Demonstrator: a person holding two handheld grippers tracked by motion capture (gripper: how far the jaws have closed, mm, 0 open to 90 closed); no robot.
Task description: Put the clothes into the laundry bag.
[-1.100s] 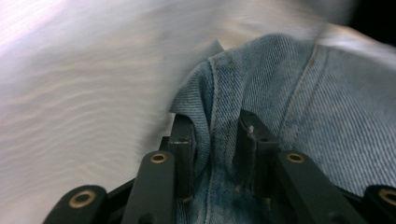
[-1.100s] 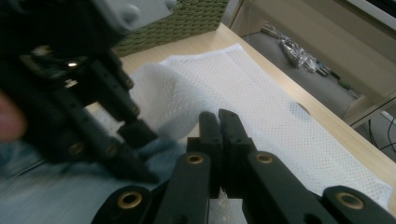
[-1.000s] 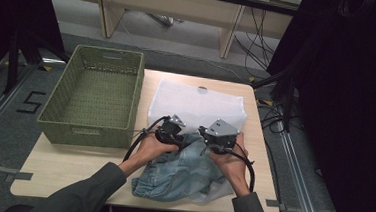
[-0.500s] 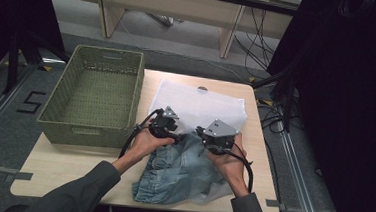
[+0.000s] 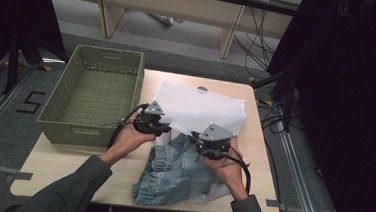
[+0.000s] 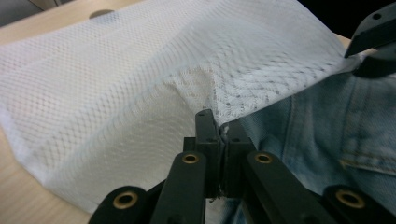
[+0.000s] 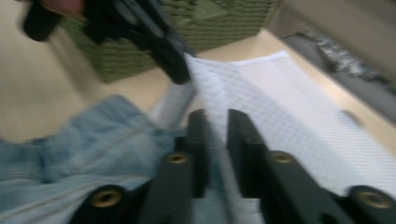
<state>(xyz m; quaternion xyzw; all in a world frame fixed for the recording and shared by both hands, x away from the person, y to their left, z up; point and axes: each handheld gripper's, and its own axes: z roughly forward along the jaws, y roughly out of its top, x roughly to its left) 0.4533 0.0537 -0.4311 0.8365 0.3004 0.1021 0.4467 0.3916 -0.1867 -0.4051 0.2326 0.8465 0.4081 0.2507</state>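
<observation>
left claw higher, mesh bag edge pinched

Basket at nine o'clock on table; mesh laundry bag at centre toward twelve; denim garment at six, its upper edge just beside the bag's near edge.

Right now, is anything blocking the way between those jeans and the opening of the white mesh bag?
Nothing visible does. The jeans lie right at the mesh bag's near edge, which the left gripper pinches and lifts. The right gripper, jaws slightly apart, has mesh between them. The green basket stands off to the side.
</observation>
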